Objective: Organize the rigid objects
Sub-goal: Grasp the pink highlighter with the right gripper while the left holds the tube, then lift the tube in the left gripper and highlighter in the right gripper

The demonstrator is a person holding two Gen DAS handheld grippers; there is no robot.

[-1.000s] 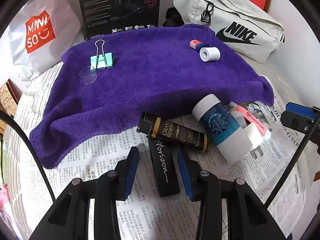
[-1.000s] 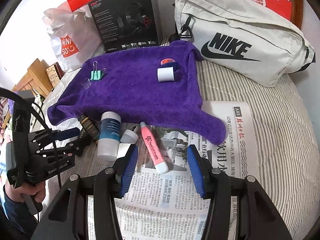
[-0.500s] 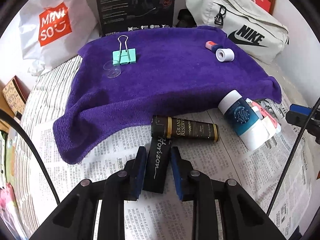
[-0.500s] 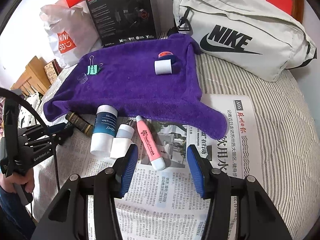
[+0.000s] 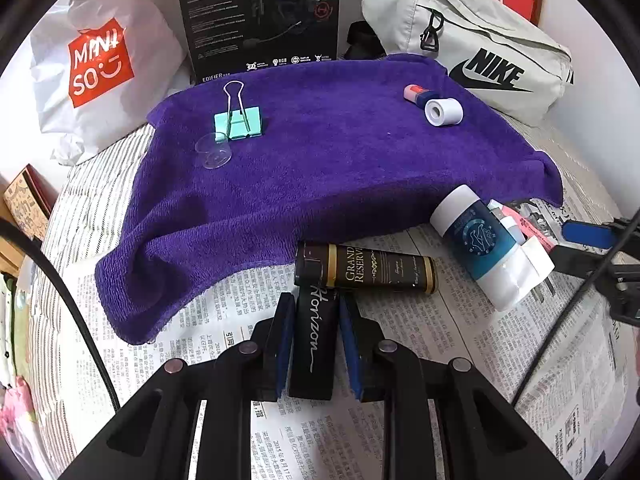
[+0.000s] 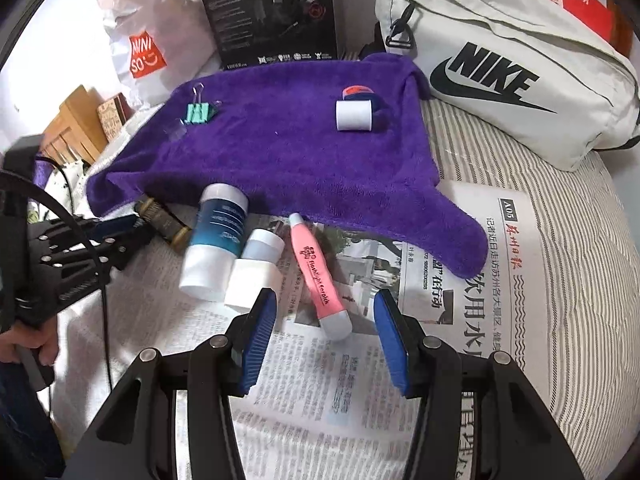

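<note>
My left gripper [image 5: 314, 312] is shut on a black bar marked "Horizon" [image 5: 313, 344] that lies on the newspaper. A black and gold tube [image 5: 364, 269] lies just beyond it, and a blue and white bottle [image 5: 480, 246] to its right. My right gripper [image 6: 326, 312] is open, its blue pads on either side of the near end of a pink tube [image 6: 318, 276]. The purple towel [image 5: 320, 168] holds a green binder clip [image 5: 238, 124], a clear cap [image 5: 214, 152], a white roll [image 5: 444, 111] and a small red and blue item [image 5: 414, 92].
A Nike bag [image 6: 504, 68] lies at the back right, a black box [image 5: 260, 16] behind the towel, a Miniso bag [image 5: 96, 64] at the back left. A white block [image 6: 252, 282] and small jar [image 6: 262, 244] lie beside the blue bottle [image 6: 216, 240].
My left gripper moved forward and closed on the black Horizon bar. My right gripper stayed open and moved closer to the pink tube.
</note>
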